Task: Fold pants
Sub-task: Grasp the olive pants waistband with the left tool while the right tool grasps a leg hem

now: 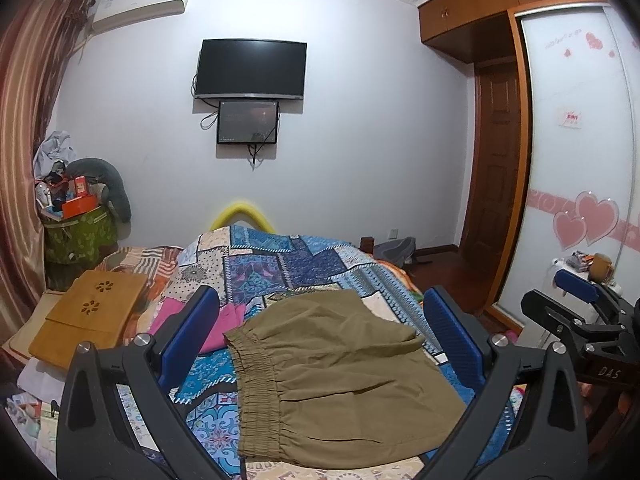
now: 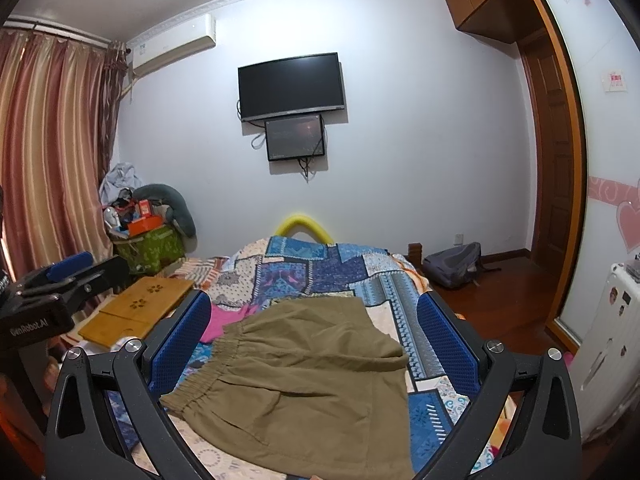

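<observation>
Olive pants (image 1: 344, 376) folded, flat on patchwork bedspread (image 1: 280, 264); elastic waistband leftward (gathered), length running rightward. Left gripper (image 1: 320, 344) and right gripper (image 2: 314, 344) spread wide above, touching nothing.

The room is lit evenly and rather dimly from above, and a cool bluish tint is given to the white wall (image 1: 360, 160). Only soft shadows are seen. Straight lines are strongly bent near the edges, and the corners are darkened. Focus is acceptable throughout.
</observation>
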Available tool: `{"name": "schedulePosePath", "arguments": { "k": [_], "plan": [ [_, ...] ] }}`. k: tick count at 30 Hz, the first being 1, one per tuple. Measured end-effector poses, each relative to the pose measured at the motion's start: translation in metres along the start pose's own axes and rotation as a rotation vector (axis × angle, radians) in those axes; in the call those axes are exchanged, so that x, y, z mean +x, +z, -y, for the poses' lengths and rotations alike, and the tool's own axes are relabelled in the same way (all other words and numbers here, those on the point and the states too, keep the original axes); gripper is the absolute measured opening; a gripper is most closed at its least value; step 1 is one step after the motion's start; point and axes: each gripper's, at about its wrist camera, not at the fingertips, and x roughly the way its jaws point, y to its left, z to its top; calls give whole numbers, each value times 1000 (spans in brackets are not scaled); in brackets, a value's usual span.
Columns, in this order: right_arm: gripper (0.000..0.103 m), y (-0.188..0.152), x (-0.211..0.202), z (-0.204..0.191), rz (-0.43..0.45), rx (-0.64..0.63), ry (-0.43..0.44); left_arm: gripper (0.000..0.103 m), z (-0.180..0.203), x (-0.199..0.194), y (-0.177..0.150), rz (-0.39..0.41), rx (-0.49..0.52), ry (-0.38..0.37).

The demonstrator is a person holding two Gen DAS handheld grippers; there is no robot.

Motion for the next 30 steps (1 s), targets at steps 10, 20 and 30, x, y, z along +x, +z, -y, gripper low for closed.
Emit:
{"name": "schedulePosePath", "arguments": {
  "k": [10, 20, 30],
  "plan": [
    [102, -38, 73, 38, -196, -61, -103, 103, -39, 100, -25, -244, -12, 31],
    [102, -88, 148, 78, -458, -94, -120, 103, -103, 214, -82, -529, -39, 162],
    [100, -127, 224, 111, -634, -54, -88, 103, -119, 281, -129, -777, -78, 69]
  ]
}}
